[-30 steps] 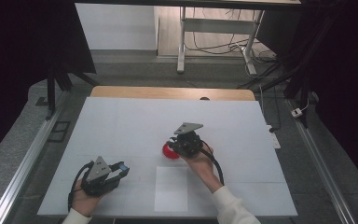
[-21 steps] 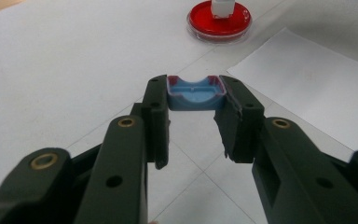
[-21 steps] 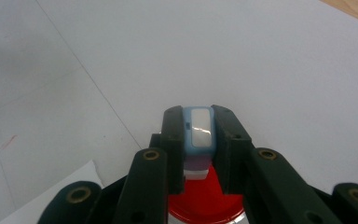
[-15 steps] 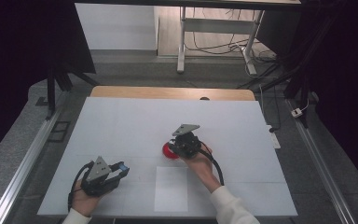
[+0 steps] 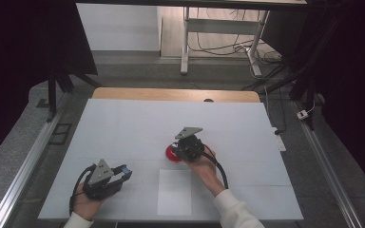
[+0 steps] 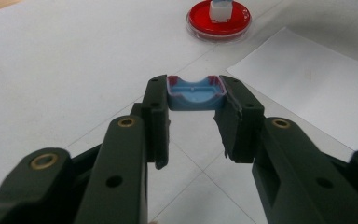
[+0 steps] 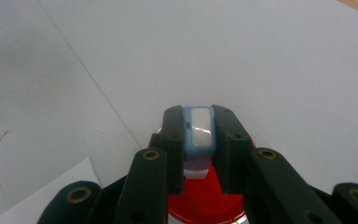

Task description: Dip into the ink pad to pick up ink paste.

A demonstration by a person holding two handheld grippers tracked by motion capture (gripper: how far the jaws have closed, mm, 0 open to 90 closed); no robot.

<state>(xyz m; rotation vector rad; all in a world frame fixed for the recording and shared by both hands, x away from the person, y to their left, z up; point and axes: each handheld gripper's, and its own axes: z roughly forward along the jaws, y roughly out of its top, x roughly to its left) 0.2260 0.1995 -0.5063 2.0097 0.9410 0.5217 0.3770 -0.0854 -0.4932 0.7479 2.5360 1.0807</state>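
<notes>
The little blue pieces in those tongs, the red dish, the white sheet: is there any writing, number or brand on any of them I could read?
None can be read.
Blue cap in the left tongs: no writing on it.
Blue-and-white piece in the right tongs: pale glossy panel, no legible text.
Red dish: no label.
White sheet: blank.

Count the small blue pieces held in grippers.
2: one blue piece clamped in the left gripper; another in the right gripper, over the red dish.
</notes>
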